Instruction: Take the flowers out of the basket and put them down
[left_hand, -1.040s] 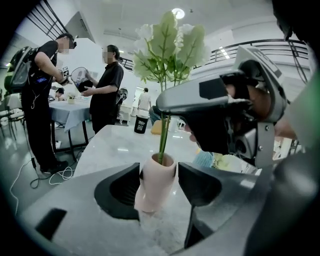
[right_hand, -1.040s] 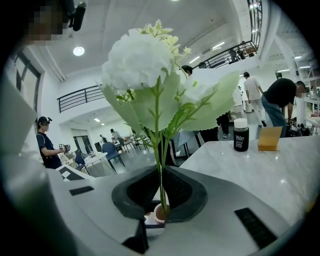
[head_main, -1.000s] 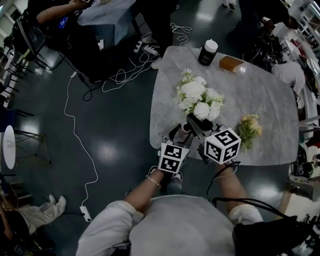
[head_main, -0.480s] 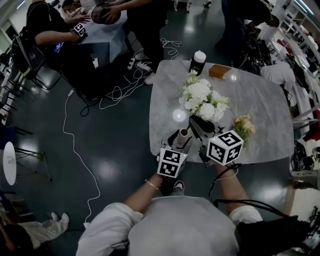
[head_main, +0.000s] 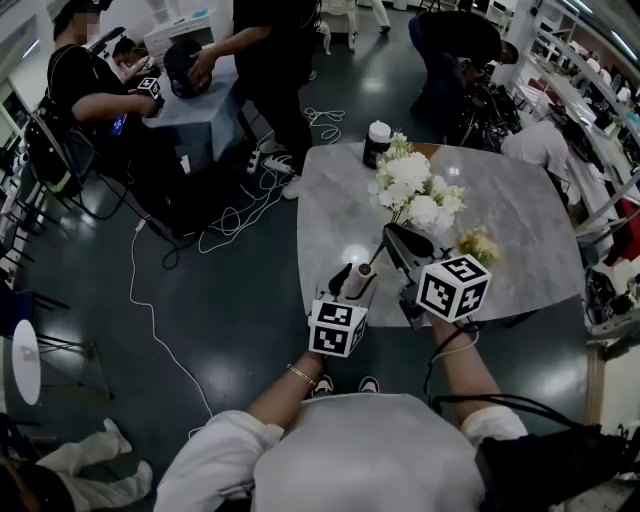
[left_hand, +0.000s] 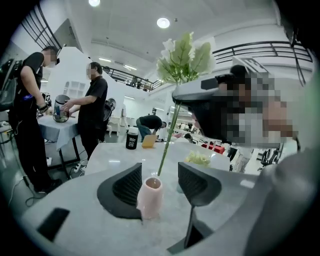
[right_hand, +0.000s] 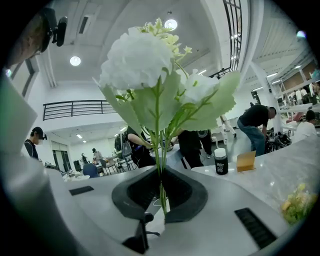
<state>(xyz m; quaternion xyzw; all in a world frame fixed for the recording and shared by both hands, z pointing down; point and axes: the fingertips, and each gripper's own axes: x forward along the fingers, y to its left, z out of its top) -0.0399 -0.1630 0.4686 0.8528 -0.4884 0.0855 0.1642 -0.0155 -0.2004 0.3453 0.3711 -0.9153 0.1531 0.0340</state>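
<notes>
The marble desk (head_main: 520, 200) fills the right of the head view, its far right edge cut off behind a seated person in white. Above it the bunch of white flowers (head_main: 415, 190) stands upright. The right gripper view shows the blooms from below (right_hand: 145, 60), and the left gripper view catches only its top leaves (left_hand: 182, 60). Both forearms reach forward side by side, and the hands are hidden under the marker cubes (head_main: 455, 288). The right gripper (head_main: 400, 240) is level and nearly closed, its jaws pinched on the green stems (right_hand: 161, 180). The stems' lower ends drop out of sight behind the gripper's body. The left gripper (head_main: 352, 280) sits just beside it, a little lower, with jaws wide (left_hand: 160, 172) around the pink vase (left_hand: 149, 197). The vase lies against the jaw at that view's left, and contact with the other pad is harder to make out. One stem (left_hand: 167, 145) runs down to the vase's mouth, but whether its tip is inside I cannot tell. A small yellow bunch (head_main: 478, 245) lies on the desk right of the grippers. At the far edge stands a black jar with a white lid (head_main: 378, 143). A tan box (right_hand: 246, 161) stands beside it, clear only in the gripper views.
</notes>
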